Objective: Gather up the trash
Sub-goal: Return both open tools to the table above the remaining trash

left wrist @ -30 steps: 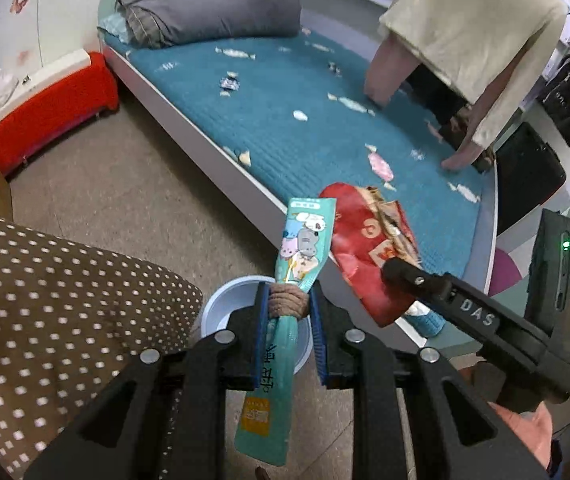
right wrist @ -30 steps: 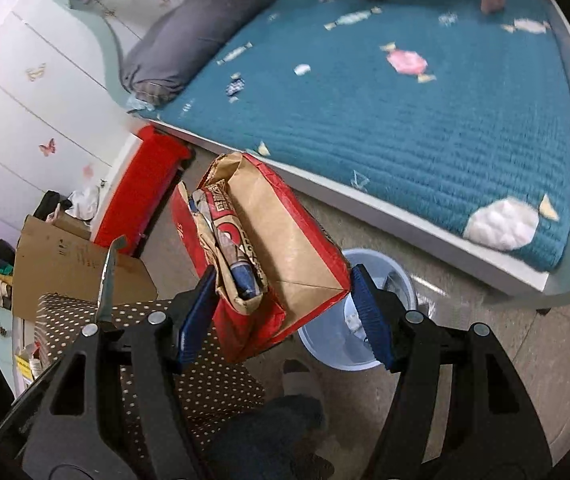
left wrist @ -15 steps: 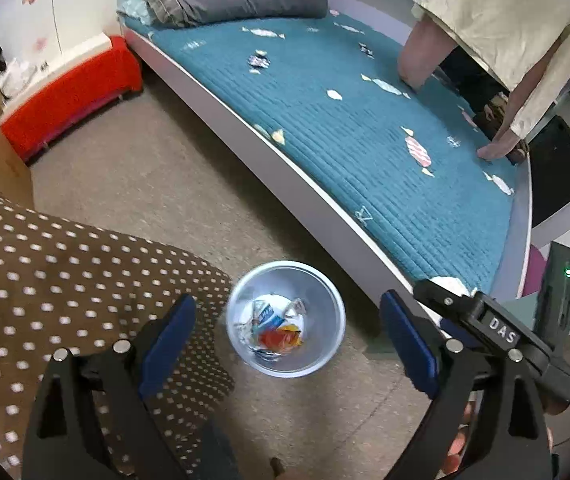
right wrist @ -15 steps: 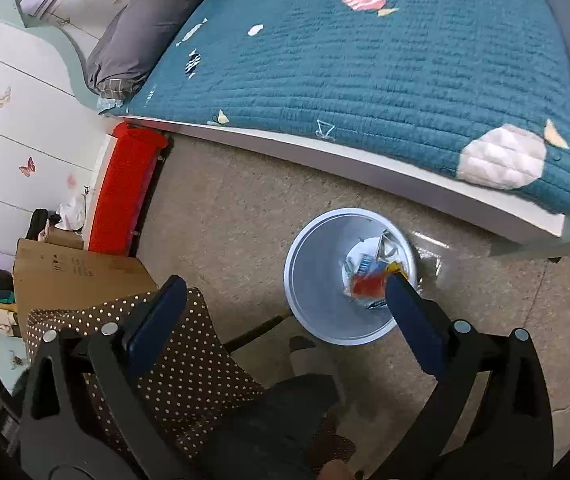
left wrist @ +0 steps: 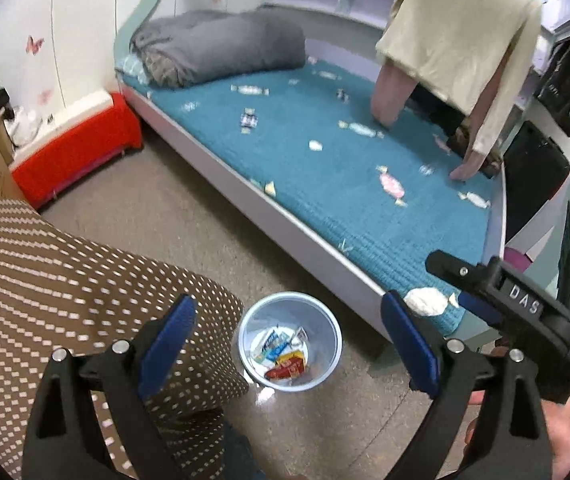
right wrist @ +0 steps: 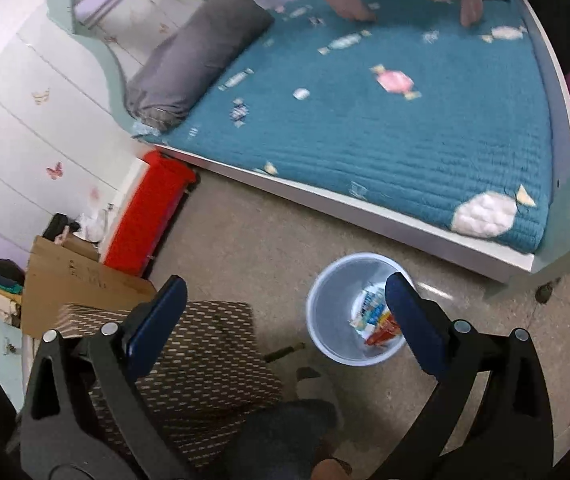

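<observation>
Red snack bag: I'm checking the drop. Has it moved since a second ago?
Yes. The red snack bag left the right tool, now open, and lies down inside the bin.

Even, soft indoor light fills both views, with no hard shadows. A small glare streak lies on the glossy beige floor [right wrist: 437,292] beside the pale blue plastic bin [right wrist: 325,312]. Motion blur smears the brown dotted fabric [left wrist: 65,280]. Fisheye bending curves the teal quilted bed [left wrist: 325,168]; corners go black.

bin [left wrist: 327,364]: pale translucent plastic, smooth, slight sheen
wrappers [left wrist: 285,354]: glossy printed foil or plastic
bed cover [right wrist: 425,120]: teal quilted cloth, ribbed, matt
floor [left wrist: 173,220]: speckled, hard, faint gloss
box [right wrist: 73,280]: brown cardboard, matt
fingers [left wrist: 409,344]: blue pads, matt
</observation>
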